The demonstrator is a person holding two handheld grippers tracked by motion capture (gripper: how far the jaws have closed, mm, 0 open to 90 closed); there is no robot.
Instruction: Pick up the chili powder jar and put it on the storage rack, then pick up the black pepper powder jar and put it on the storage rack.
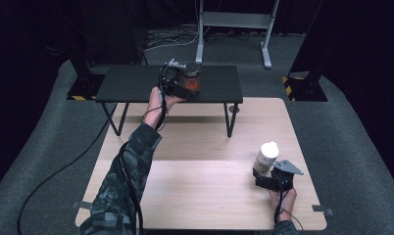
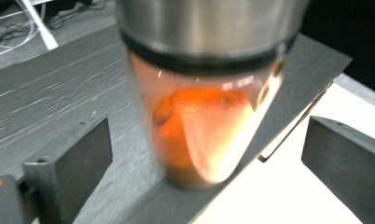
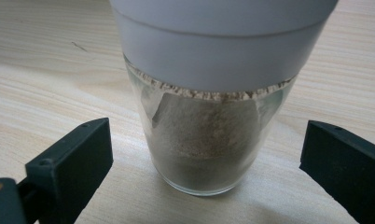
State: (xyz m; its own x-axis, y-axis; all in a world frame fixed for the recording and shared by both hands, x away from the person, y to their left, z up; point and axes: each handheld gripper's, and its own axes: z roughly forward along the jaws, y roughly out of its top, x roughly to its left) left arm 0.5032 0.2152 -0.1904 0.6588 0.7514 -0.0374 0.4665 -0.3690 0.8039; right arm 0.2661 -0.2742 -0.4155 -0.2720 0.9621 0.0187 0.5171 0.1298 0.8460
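No writing shows on either jar. My left gripper (image 1: 178, 82) stands wide open around the orange jar (image 2: 202, 135), steel-lidded, on the black shelf (image 1: 131, 83). My right gripper (image 1: 272, 180) gapes around the white-capped brown-powder jar (image 3: 209, 135) on the table (image 1: 195, 186).

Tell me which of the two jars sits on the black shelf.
The metal-lidded jar with orange contents, between the open left gripper's jaws. The white-lidded jar of brown powder stands on the wooden table.
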